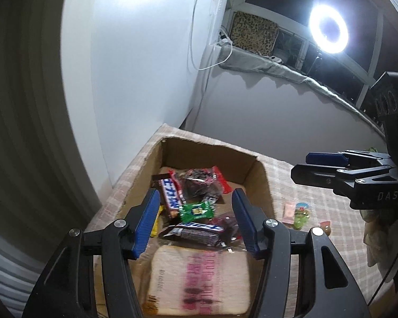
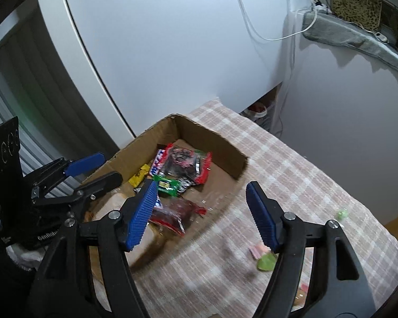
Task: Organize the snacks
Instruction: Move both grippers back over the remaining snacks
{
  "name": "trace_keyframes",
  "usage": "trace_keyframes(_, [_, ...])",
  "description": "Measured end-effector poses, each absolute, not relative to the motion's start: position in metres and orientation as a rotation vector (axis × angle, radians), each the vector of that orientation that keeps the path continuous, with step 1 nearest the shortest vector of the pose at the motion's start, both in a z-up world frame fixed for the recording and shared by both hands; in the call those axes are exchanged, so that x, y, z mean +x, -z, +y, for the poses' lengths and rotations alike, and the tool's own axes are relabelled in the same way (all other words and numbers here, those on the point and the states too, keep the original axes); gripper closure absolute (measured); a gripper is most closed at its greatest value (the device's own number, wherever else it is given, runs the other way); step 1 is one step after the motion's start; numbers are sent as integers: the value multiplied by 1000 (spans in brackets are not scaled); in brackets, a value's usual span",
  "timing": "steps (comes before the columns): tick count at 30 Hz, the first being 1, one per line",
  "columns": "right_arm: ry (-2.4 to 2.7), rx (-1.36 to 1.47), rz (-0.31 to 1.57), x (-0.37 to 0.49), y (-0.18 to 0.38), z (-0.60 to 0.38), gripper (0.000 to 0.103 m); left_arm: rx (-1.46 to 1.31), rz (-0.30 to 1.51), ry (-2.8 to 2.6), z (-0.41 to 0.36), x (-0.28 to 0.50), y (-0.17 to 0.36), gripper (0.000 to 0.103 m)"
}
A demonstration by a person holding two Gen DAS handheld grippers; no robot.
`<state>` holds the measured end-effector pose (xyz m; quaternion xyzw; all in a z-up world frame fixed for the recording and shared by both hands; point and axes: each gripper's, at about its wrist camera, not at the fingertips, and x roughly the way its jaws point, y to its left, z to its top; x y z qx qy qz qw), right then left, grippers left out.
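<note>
The snacks are lying in a cardboard box [image 1: 254,171] that is sitting on a checked worktop [image 1: 299,175]. Inside are two chocolate bars [image 1: 171,190], a green candy packet [image 1: 196,210], a clear red-edged packet [image 1: 201,181], a yellow wrapper [image 2: 139,175] and a large pale bag [image 1: 199,278] at the near end. The left gripper [image 1: 196,224] is hovering over the box, its blue fingers [image 1: 146,222] standing released with nothing between them. The right gripper [image 2: 201,214] is hanging over the box's near corner, its fingers [image 2: 142,214] likewise spread and empty. A few small sweets [image 1: 299,213] are lying loose on the worktop beside the box.
</note>
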<state>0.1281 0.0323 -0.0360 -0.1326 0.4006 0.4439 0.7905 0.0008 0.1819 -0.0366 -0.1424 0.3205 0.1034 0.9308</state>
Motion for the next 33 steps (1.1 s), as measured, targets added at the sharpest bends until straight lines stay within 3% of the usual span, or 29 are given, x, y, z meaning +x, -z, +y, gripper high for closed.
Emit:
trace_keyframes(16, [-840,-248,862,144,36,-54,31,-241,609,-62,111,14,22,48])
trace_keyframes(26, [-775,-249,926,147,73,-112,32,-178,668,82,49,31,42,62])
trace_keyframes(29, [-769,-260,952,145,85,-122,44,-171,699,117,35,37,51,68])
trace_keyframes(33, [-777,-262,977,145,99,-132,44,-183,743,143,24,45,64,72])
